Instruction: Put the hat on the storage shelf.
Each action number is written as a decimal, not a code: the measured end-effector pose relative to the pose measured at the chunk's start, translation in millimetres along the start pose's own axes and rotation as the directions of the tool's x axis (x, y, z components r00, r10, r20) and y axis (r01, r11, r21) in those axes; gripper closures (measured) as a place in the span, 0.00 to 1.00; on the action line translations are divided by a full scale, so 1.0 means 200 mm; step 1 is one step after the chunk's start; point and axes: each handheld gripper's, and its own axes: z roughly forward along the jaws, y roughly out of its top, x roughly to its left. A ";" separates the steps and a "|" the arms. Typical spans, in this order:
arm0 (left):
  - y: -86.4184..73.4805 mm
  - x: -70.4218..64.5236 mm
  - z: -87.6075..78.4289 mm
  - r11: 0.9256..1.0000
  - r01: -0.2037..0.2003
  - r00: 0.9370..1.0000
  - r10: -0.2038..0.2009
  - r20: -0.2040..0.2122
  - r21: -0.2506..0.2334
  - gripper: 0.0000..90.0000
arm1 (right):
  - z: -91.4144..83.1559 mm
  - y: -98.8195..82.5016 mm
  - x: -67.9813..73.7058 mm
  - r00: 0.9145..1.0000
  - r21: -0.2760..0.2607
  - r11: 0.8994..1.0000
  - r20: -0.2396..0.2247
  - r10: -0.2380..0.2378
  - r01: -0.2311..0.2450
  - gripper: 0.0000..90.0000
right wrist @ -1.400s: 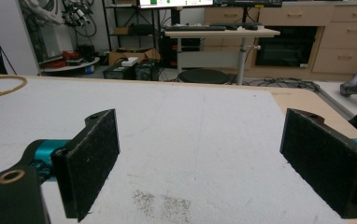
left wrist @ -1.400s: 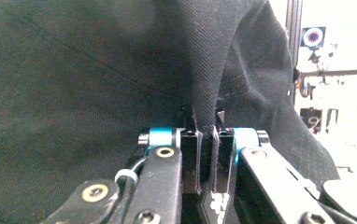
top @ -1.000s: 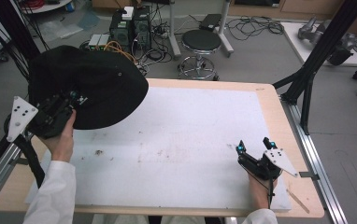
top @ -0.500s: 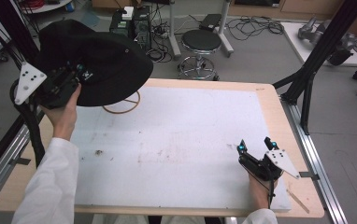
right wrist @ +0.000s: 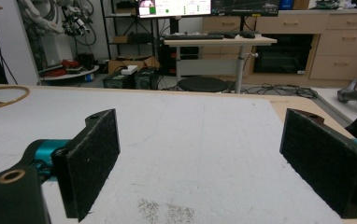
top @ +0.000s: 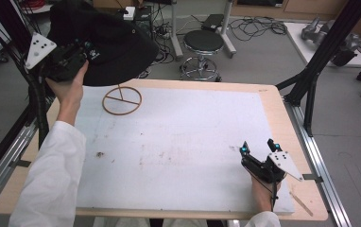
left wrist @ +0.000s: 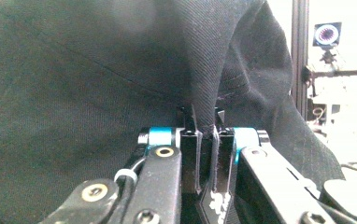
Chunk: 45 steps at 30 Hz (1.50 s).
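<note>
A black brimmed hat (top: pixel 107 42) hangs in the air over the table's far left corner. My left gripper (top: pixel 85 51) is shut on its brim; in the left gripper view the jaws (left wrist: pixel 203 116) pinch a fold of the black hat cloth (left wrist: pixel 97 70). Below the hat, a wooden ring stand (top: pixel 122 100) rests on the white mat, and its rim (right wrist: pixel 3 100) shows at the left of the right gripper view. My right gripper (top: pixel 258 146) rests near the front right corner, open, with nothing between its pads (right wrist: pixel 92 163).
A white mat (top: pixel 183 137) covers most of the wooden table (top: pixel 282 113). A black frame post (top: pixel 311 80) stands by the right edge and another by the left. A stool (top: pixel 203 42) and cables lie on the floor beyond the far edge.
My left gripper has lifted the hat up and away toward the far left, uncovering the wooden ring stand beneath it. The right gripper has stayed put.
</note>
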 end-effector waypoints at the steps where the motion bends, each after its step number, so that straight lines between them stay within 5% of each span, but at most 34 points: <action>1: 0.01 0.02 0.04 1.000 0.008 1.000 -0.008 -0.002 0.014 0.95 | 0.00 0.00 0.00 1.000 0.000 1.000 -0.001 0.000 0.000 0.13; 11: 0.01 0.09 0.17 0.996 0.001 1.000 -0.003 0.020 0.087 0.94 | 0.01 0.00 0.01 1.000 0.006 1.000 -0.010 -0.021 0.021 0.13; 19: -0.07 0.16 0.25 0.985 0.109 0.993 -0.103 -0.049 0.136 0.94 | 0.01 0.00 0.02 1.000 0.007 1.000 -0.006 -0.013 0.013 0.13; 22: -0.10 0.17 0.26 0.980 0.083 0.996 -0.074 -0.059 0.178 0.94 | 0.00 0.00 0.01 1.000 0.006 1.000 -0.008 -0.017 0.017 0.13; 33: -0.20 0.16 0.27 0.973 0.084 0.996 -0.078 -0.040 0.214 0.94 | 0.00 0.00 0.01 1.000 0.010 1.000 -0.019 -0.011 0.011 0.13; 45: -0.24 0.14 0.23 0.956 0.086 0.996 -0.082 -0.027 0.281 0.93 | -0.01 0.00 0.02 1.000 -0.003 1.000 -0.020 -0.015 0.015 0.15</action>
